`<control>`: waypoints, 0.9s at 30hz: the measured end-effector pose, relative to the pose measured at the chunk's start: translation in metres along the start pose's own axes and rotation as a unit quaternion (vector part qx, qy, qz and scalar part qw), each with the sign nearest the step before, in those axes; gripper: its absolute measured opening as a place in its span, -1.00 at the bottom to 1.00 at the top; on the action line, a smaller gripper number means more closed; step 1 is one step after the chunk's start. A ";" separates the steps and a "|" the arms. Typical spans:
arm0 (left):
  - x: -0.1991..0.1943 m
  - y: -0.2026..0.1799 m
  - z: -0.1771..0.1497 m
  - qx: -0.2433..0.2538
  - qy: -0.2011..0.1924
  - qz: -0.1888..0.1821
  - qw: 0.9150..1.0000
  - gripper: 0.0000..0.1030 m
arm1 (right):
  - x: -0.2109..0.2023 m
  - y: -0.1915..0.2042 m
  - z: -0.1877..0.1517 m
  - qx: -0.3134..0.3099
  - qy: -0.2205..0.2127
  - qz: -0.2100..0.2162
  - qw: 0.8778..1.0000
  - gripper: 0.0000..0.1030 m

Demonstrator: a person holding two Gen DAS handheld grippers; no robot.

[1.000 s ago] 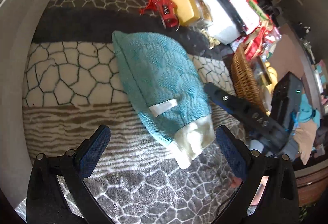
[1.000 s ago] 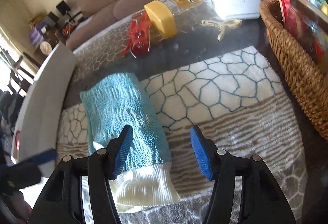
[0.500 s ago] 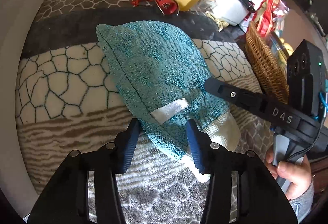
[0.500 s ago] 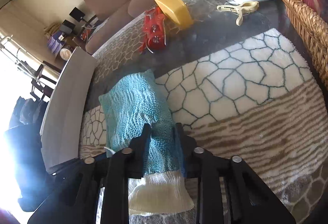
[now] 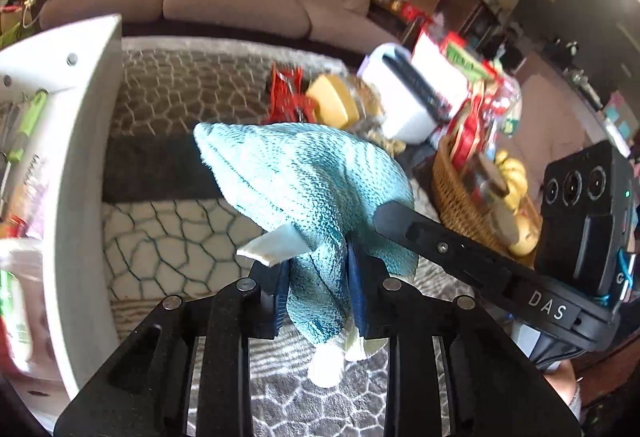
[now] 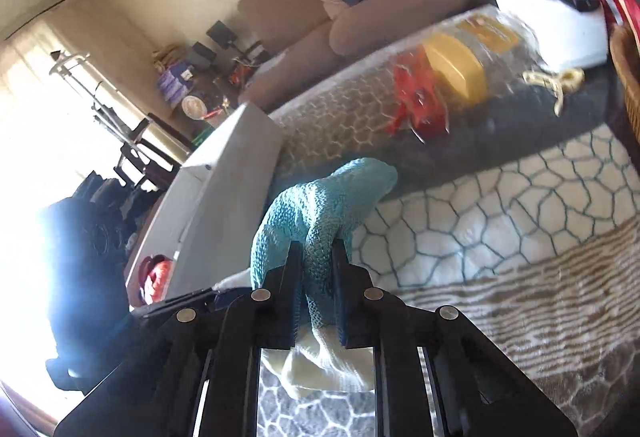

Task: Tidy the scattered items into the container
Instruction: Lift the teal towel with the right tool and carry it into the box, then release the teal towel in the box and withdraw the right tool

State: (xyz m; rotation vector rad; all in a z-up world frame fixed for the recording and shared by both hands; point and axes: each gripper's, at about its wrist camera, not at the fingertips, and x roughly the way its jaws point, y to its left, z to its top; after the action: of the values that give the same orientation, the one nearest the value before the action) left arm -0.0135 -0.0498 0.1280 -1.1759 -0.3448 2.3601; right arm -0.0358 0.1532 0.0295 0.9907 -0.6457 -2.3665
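A teal knit cloth [image 5: 304, 173] with a cream cuff [image 5: 328, 365] and a white label hangs bunched above the patterned blanket [image 5: 160, 229]. My left gripper [image 5: 316, 277] pinches its lower part, jaws closing with the knit pressed between the blue pads. My right gripper [image 6: 316, 269] grips the same teal cloth [image 6: 320, 205] just above the cuff, jaws closing tight on it. One of its fingers [image 5: 440, 249] crosses the left wrist view from the right. The white container [image 5: 80, 157] stands at the left, with things inside.
At the blanket's far side lie a red clip [image 5: 286, 93], a yellow-lidded jar [image 5: 332, 103] and a white box [image 5: 404, 105] with a remote on top. A cream clip [image 6: 556, 85] lies nearby. A full wicker basket [image 5: 456, 189] stands at the right, a sofa behind.
Both grippers went from open around the flat-lying cloth to pinched on it. They then rose, lifting the cloth off the blanket so it hangs bunched.
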 end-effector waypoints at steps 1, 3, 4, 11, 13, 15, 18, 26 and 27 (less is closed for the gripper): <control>-0.014 0.005 0.007 -0.004 -0.015 -0.005 1.000 -0.54 | -0.006 0.013 0.005 -0.011 -0.013 0.007 1.000 -0.75; -0.043 0.019 0.020 -0.012 -0.040 -0.012 0.999 -0.54 | -0.014 0.040 0.015 -0.035 -0.034 0.024 0.999 -0.75; -0.057 0.028 0.027 -0.016 -0.050 -0.011 0.999 -0.53 | -0.014 0.055 0.020 -0.046 -0.038 0.034 0.998 -0.75; -0.130 0.123 0.098 0.003 -0.062 0.075 0.995 -0.50 | 0.060 0.163 0.072 -0.124 -0.011 0.098 0.987 -0.75; -0.138 0.158 0.122 0.011 -0.051 0.127 0.991 -0.50 | 0.104 0.189 0.081 -0.127 0.012 0.113 0.985 -0.75; -0.137 0.193 0.140 0.022 -0.034 0.186 0.982 -0.50 | 0.154 0.211 0.084 -0.125 0.034 0.114 0.985 -0.75; -0.118 0.250 0.152 0.009 0.002 0.250 0.968 -0.50 | 0.235 0.233 0.083 -0.105 0.077 0.112 0.985 -0.75; -0.027 0.336 0.123 0.027 0.114 0.396 0.911 -0.24 | 0.386 0.213 0.053 -0.035 0.203 0.011 0.978 -0.70; -0.027 0.337 0.121 0.031 0.114 0.406 0.906 -0.24 | 0.391 0.208 0.049 -0.031 0.217 -0.005 0.976 -0.69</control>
State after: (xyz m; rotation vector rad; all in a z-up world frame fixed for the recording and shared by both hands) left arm -0.1984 -0.3529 0.0766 -1.7923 0.3856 2.8079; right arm -0.2604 -0.2288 -0.0189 1.4237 -0.3947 -2.0632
